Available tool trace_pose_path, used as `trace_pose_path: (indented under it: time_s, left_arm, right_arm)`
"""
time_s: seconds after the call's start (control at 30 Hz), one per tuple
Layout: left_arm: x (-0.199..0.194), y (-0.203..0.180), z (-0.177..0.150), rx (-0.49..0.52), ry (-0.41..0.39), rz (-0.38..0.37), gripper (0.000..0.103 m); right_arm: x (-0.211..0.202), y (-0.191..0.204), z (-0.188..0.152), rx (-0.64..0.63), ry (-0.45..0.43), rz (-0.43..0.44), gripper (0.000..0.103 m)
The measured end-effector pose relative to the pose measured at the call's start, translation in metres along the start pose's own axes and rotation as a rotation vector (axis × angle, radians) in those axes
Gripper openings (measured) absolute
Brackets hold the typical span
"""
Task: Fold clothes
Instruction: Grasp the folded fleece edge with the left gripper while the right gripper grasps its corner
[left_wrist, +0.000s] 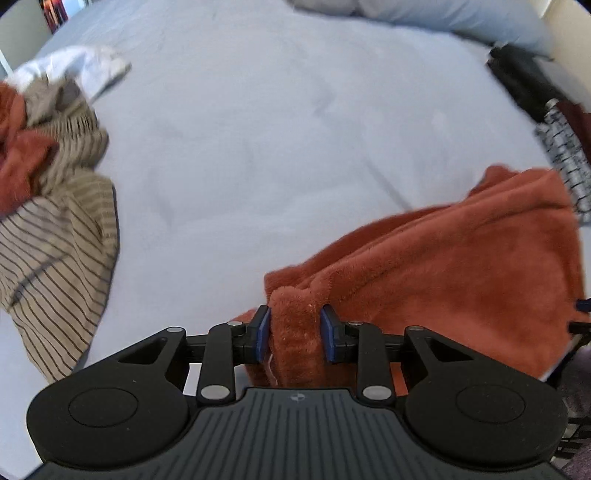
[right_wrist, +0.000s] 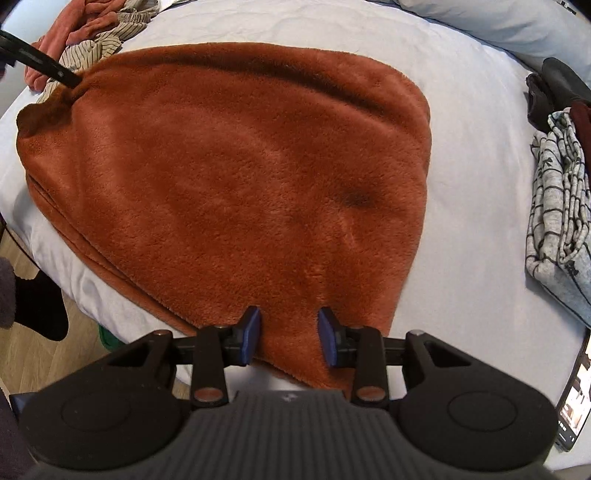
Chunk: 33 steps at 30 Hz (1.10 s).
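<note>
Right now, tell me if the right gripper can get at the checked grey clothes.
Probably yes, but not freely: the right gripper straddles the orange fleece corner, jaws not fully closed. The checked grey clothes lie to its right across bare sheet, nothing between.

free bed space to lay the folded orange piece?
Bare sheet mid-bed, between striped pile left, orange fleece near, pillows far. Crowded: right edge, grid-print stack, dark clothes.

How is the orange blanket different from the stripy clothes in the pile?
The orange blanket is plain, fuzzy and spread flat; the stripy clothes are thin, lined and crumpled. Both grippers, left and right, have jaws on the blanket; nothing holds the stripy clothes. Both lie on the bed.
</note>
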<state>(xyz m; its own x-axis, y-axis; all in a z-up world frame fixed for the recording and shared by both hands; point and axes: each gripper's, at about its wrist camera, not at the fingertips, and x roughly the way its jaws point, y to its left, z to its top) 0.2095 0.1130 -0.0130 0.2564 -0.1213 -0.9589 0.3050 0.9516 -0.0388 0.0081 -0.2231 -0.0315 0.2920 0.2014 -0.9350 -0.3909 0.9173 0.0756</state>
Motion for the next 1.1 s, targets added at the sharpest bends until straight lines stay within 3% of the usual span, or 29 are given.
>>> trace_pose_path:
  time_s: [0.13,0.2,0.27,0.37,0.43,0.53,0.73,0.9,1.1]
  left_arm:
    - [0.004,-0.009,0.003,0.034,0.012,0.039,0.026]
    - [-0.006,-0.012,0.003,0.043,-0.001,0.052,0.026]
    - [-0.02,-0.014,0.002,0.044,-0.032,0.058,0.026]
    - [-0.045,-0.018,0.003,0.039,-0.1,0.059,0.026]
    - [-0.061,-0.022,0.004,0.031,-0.148,0.054,0.026]
    - [-0.073,-0.028,0.006,0.014,-0.19,0.015,0.026]
    - [-0.047,-0.037,0.005,0.033,-0.129,0.023,0.026]
    - [-0.017,-0.023,0.003,-0.007,-0.075,0.052,0.026]
    - [0.009,-0.012,0.004,-0.008,-0.015,0.064,0.026]
  right_arm:
    - [-0.004,-0.004,0.001,0.004,0.001,0.02,0.041]
    - [-0.011,-0.008,0.002,0.026,-0.005,0.049,0.047]
    - [-0.024,-0.016,0.005,0.066,-0.03,0.088,0.051]
    - [-0.046,-0.024,0.016,0.085,-0.094,0.076,0.052]
    - [-0.06,-0.028,0.029,0.086,-0.145,0.037,0.048]
    - [-0.068,-0.035,0.053,0.115,-0.223,-0.005,0.029]
    - [-0.042,-0.043,0.106,0.183,-0.257,-0.035,0.017]
    - [0.0,-0.046,0.136,0.232,-0.196,-0.071,0.015]
    - [0.042,-0.066,0.144,0.307,-0.114,-0.015,0.013]
